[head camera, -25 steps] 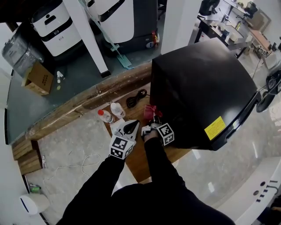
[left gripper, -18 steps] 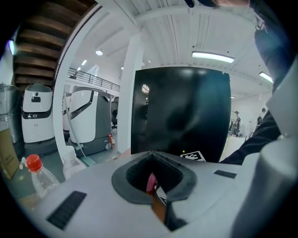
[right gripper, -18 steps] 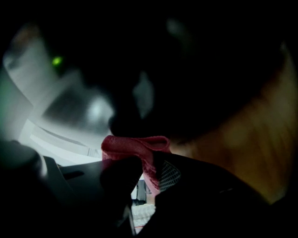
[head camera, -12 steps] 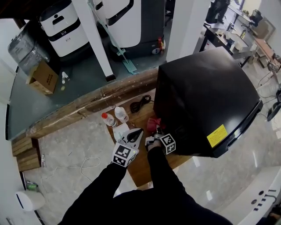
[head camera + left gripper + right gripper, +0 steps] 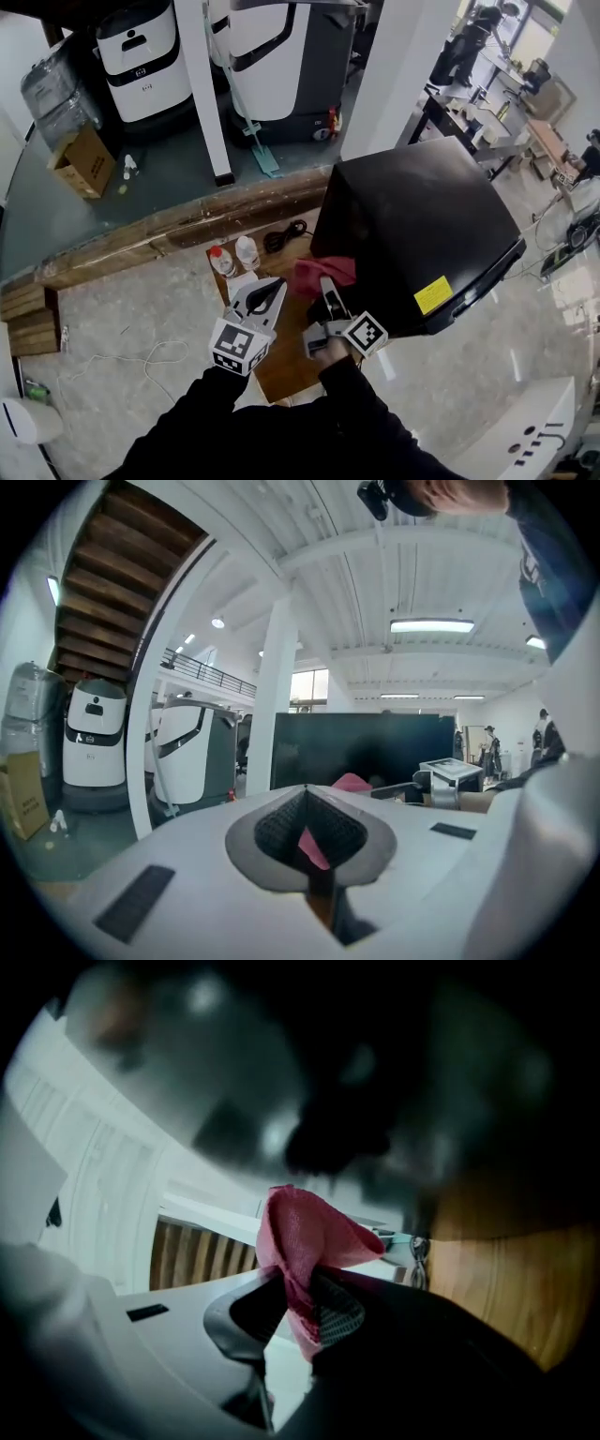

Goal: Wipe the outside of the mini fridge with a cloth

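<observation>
The black mini fridge (image 5: 417,225) stands on a low wooden platform (image 5: 291,352), its top tilted toward me with a yellow label (image 5: 432,294) near the front edge. My right gripper (image 5: 325,284) is shut on a pink cloth (image 5: 323,273), pressed at the fridge's left side near its lower corner. In the right gripper view the cloth (image 5: 300,1241) bunches up between the jaws, with the dark fridge (image 5: 375,1072) blurred close above. My left gripper (image 5: 272,290) hovers just left of the cloth, jaws together and nothing in them; its own view shows the fridge (image 5: 366,747) ahead.
Two small bottles with red and white caps (image 5: 234,255) and a coiled black cable (image 5: 284,234) lie on the platform behind the grippers. A wooden beam (image 5: 169,234) borders the far side. White machines (image 5: 141,56), a white pillar (image 5: 208,84) and a cardboard box (image 5: 80,159) stand beyond.
My right gripper has carried the cloth up the fridge's left side, from low by the platform. The head view has shifted, and the left gripper stays beside it.
</observation>
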The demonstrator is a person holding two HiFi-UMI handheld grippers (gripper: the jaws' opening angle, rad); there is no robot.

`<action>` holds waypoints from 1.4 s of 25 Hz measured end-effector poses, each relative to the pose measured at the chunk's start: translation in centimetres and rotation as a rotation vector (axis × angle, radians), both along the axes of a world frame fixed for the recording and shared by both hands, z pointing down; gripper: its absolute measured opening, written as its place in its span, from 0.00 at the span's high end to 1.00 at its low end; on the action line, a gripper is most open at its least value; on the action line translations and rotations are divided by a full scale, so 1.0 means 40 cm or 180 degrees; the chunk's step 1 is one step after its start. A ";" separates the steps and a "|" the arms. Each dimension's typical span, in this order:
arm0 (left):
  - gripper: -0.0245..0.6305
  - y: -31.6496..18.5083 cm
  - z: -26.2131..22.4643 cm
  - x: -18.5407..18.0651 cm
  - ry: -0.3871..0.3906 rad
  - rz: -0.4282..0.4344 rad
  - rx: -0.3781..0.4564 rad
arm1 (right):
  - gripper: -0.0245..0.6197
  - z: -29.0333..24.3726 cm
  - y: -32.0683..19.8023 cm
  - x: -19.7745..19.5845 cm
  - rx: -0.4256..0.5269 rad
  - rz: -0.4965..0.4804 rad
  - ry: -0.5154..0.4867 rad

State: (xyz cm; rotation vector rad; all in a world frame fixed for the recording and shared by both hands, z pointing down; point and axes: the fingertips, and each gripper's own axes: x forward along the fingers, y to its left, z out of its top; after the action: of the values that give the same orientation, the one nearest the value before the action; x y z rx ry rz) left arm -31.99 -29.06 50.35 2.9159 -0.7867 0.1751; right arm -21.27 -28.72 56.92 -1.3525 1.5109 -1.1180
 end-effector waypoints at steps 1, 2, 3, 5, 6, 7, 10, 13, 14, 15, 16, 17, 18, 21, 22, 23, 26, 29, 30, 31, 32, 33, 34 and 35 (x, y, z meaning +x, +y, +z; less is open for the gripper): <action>0.95 0.021 -0.029 0.003 0.0020 0.0054 0.0019 | 0.86 -0.036 0.024 0.001 0.0047 -0.0012 0.0007; 0.95 0.042 -0.055 0.010 0.0035 0.0126 0.0036 | 0.86 -0.070 0.046 0.002 0.0080 -0.0022 0.0018; 0.95 0.063 -0.078 0.019 0.0053 0.0200 0.0053 | 0.86 -0.102 0.067 0.004 0.0111 -0.0025 0.0049; 0.95 0.098 -0.118 0.037 0.0110 0.0312 0.0089 | 0.86 -0.164 0.105 0.012 0.0185 -0.0023 0.0182; 0.95 0.114 -0.131 0.048 0.0135 0.0356 0.0106 | 0.86 -0.194 0.122 0.017 0.0234 -0.0020 0.0265; 0.95 0.129 -0.139 0.059 0.0151 0.0398 0.0120 | 0.86 -0.220 0.139 0.025 0.0275 -0.0003 0.0338; 0.95 0.166 -0.148 0.094 0.0199 0.0523 0.0146 | 0.86 -0.245 0.183 0.070 0.0274 0.0154 0.0388; 0.95 0.192 -0.145 0.126 0.0245 0.0634 0.0124 | 0.86 -0.196 0.206 0.117 0.0140 0.0354 0.0053; 0.95 0.200 -0.141 0.137 0.0248 0.0664 0.0113 | 0.86 -0.175 0.214 0.131 0.0094 0.0434 -0.0116; 0.95 0.207 -0.138 0.147 0.0247 0.0692 0.0103 | 0.86 -0.157 0.221 0.144 0.0067 0.0510 -0.0252; 0.95 0.214 -0.136 0.155 0.0247 0.0716 0.0091 | 0.86 -0.145 0.228 0.154 0.0052 0.0573 -0.0337; 0.95 0.219 -0.136 0.163 0.0248 0.0736 0.0081 | 0.86 -0.134 0.234 0.163 0.0043 0.0624 -0.0392; 0.95 0.224 -0.135 0.170 0.0247 0.0753 0.0075 | 0.86 -0.124 0.240 0.170 0.0040 0.0665 -0.0442; 0.95 0.234 -0.118 0.190 0.0226 0.0817 0.0063 | 0.85 -0.096 0.246 0.182 0.0055 0.0741 -0.0542; 0.95 0.236 -0.106 0.195 0.0217 0.0841 0.0054 | 0.85 -0.081 0.246 0.183 0.0047 0.0763 -0.0555; 0.95 0.238 -0.091 0.200 0.0204 0.0860 0.0046 | 0.85 -0.063 0.245 0.183 0.0026 0.0781 -0.0566; 0.95 0.239 -0.035 0.215 0.0135 0.0895 -0.0007 | 0.85 0.004 0.238 0.186 -0.0091 0.0810 -0.0590; 0.95 0.239 0.045 0.229 0.0025 0.0926 -0.0122 | 0.85 0.089 0.239 0.190 -0.0261 0.0846 -0.0590; 0.95 0.234 0.071 0.232 -0.0002 0.0924 -0.0155 | 0.85 0.122 0.239 0.190 -0.0335 0.0861 -0.0588; 0.95 0.228 0.095 0.235 -0.0024 0.0922 -0.0173 | 0.85 0.153 0.237 0.190 -0.0387 0.0869 -0.0583; 0.95 0.220 0.119 0.239 -0.0050 0.0922 -0.0176 | 0.85 0.178 0.232 0.191 -0.0393 0.0867 -0.0579; 0.95 0.214 0.146 0.243 -0.0086 0.0926 -0.0177 | 0.85 0.198 0.226 0.190 -0.0372 0.0858 -0.0577; 0.95 0.211 0.175 0.246 -0.0132 0.0932 -0.0183 | 0.85 0.221 0.223 0.189 -0.0382 0.0850 -0.0571; 0.95 0.210 0.206 0.249 -0.0182 0.0938 -0.0196 | 0.85 0.250 0.225 0.189 -0.0452 0.0846 -0.0552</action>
State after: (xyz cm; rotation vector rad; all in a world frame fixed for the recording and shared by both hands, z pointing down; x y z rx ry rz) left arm -22.03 -20.67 58.58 2.9635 -0.3465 0.3038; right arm -13.72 -19.71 66.94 -1.4625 1.1090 -1.1550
